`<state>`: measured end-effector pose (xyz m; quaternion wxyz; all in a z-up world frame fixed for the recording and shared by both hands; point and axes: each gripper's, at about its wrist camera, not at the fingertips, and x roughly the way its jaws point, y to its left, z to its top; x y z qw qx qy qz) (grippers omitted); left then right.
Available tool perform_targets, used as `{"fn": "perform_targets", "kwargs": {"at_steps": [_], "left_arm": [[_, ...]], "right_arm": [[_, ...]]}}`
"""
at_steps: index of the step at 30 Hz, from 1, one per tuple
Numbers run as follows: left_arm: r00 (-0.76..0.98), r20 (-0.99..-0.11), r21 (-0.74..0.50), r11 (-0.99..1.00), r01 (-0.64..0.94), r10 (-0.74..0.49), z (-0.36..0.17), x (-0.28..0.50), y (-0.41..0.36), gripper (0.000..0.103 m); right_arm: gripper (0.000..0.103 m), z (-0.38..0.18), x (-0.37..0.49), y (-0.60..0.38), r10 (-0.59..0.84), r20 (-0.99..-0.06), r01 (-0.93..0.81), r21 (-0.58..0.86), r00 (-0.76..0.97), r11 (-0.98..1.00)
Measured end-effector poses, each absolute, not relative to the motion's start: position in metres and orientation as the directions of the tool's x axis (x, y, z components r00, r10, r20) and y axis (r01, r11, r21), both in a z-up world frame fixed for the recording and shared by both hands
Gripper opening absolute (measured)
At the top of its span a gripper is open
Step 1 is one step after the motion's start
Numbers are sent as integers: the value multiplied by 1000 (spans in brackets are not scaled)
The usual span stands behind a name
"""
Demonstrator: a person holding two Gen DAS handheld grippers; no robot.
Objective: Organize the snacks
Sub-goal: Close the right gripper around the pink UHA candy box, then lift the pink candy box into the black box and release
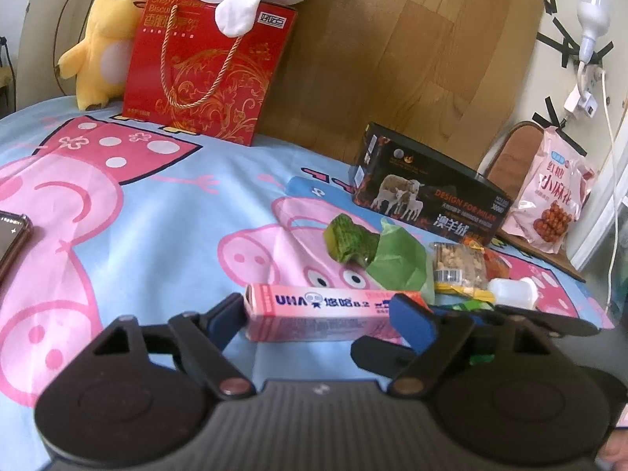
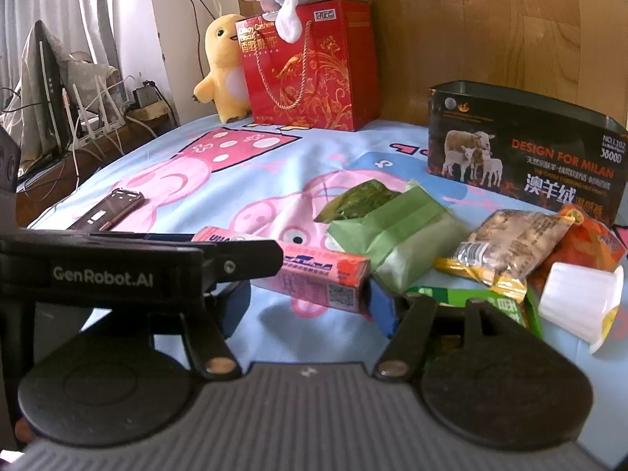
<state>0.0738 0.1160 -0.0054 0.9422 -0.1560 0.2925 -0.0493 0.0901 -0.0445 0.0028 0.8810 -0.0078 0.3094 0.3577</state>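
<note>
- Pink UHA candy box lies lengthwise on the cartoon-pig bedsheet, near its front edge; left gripper spans it end to end, blue pads at both ends, contact unclear.
- Right wrist view: right gripper sits just behind the same box, jaws apart, empty.
- Only that view shows the phone by the sheet's left edge.
- Green packet, peanut bag and white jelly cup crowd the box's right side.
- Open sheet left of box.
- Black sheep-print box open-topped, contents unseen; red gift bag at the headboard.
</note>
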Motion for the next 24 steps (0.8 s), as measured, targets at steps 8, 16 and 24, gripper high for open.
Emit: {"fn": "perform_targets", "kwargs": {"at_steps": [8,16,24], "left_arm": [[824,-532,-333,943,6,-193,-6,73,116,89],[828,-531,-329,944,-4,-181,-6,72,117,84],[833,-534,-302,953,-25,-147,-5,70,115,66]], "right_arm": [[70,3,91,-44,632,-550,-641,211,546,738],[72,3,91,-43,633,-551,-643,211,544,737],[56,3,87,-40,586,-555,-624,148,590,767]]}}
